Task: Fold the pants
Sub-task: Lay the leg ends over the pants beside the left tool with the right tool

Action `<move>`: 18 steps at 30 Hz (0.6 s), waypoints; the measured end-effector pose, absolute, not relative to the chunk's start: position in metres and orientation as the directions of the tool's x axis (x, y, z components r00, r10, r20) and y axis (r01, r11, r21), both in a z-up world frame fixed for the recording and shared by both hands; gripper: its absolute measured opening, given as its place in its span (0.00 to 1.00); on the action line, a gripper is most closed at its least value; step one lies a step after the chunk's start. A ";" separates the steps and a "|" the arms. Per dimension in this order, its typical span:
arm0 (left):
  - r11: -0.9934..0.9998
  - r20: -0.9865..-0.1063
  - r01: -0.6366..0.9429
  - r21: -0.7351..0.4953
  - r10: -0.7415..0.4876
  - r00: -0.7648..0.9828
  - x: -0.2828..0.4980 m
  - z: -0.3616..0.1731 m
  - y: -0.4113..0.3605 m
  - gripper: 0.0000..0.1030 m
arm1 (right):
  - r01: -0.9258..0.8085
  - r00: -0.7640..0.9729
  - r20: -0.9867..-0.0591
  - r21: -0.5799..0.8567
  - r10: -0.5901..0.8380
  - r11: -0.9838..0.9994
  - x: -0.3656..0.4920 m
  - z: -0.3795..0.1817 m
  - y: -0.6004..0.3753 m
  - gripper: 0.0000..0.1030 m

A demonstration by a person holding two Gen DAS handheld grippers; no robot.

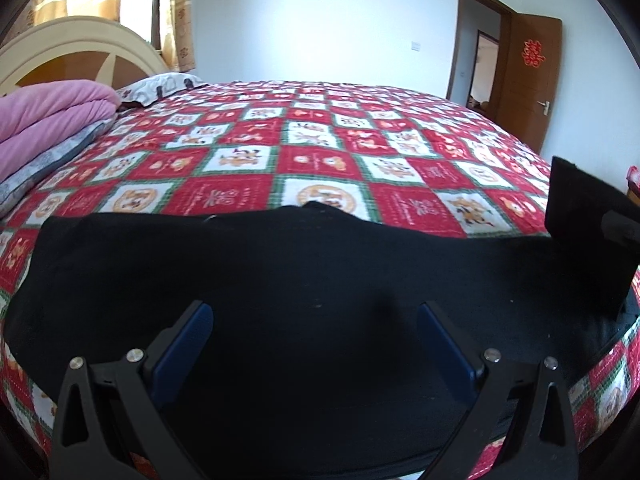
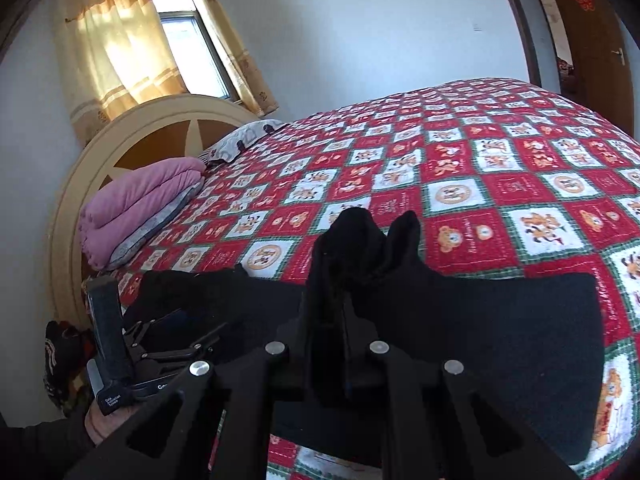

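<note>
The right gripper (image 2: 332, 320) has its fingers clenched on a bunched fold of the black, soft-fabric pants (image 2: 480, 344), and the pinched cloth stands up above the fingertips in two dark peaks. The left gripper (image 1: 314, 332) has its blue-padded fingers (image 1: 188, 344) spread wide apart, released, with nothing between them; they hang just over the middle of the same garment.

The pants lie flat across the near edge of the bed, on a red, white and green checked quilt (image 1: 320, 152) printed with small cartoon figures. In the left wrist view, a lifted flap of the black cloth rises at the far right edge, beside the other gripper's dark body.

Farther off, a folded pink blanket (image 2: 140, 208) rests on a grey one by the cream and brown rounded headboard (image 2: 160, 128). A patterned pillow (image 1: 160, 86) lies just beside them. A brown wooden door (image 1: 528, 80) stands open in the white wall.
</note>
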State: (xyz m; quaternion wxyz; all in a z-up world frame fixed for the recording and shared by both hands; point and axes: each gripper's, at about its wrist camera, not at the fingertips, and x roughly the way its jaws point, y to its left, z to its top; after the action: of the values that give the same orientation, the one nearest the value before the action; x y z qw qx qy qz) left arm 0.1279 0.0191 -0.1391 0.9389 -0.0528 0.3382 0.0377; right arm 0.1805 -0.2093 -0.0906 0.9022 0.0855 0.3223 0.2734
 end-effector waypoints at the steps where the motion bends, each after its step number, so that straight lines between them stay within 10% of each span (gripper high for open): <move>1: 0.991 -0.640 -0.107 -0.077 0.034 0.768 0.128 -0.140 0.020 1.00 | -0.444 0.636 -0.538 0.331 0.553 0.832 0.181 -0.092 -0.204 0.10; 18: 0.992 -0.642 -0.094 -0.081 0.020 0.766 0.126 -0.145 0.017 1.00 | -0.493 0.516 -0.692 0.243 0.505 0.836 0.177 -0.149 -0.154 0.11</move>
State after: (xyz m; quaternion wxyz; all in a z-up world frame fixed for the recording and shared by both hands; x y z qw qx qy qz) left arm 0.1259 0.0171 -0.1452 0.9382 -0.0541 0.3404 0.0302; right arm 0.1773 -0.1542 -0.1492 0.8706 0.0078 0.4000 0.2865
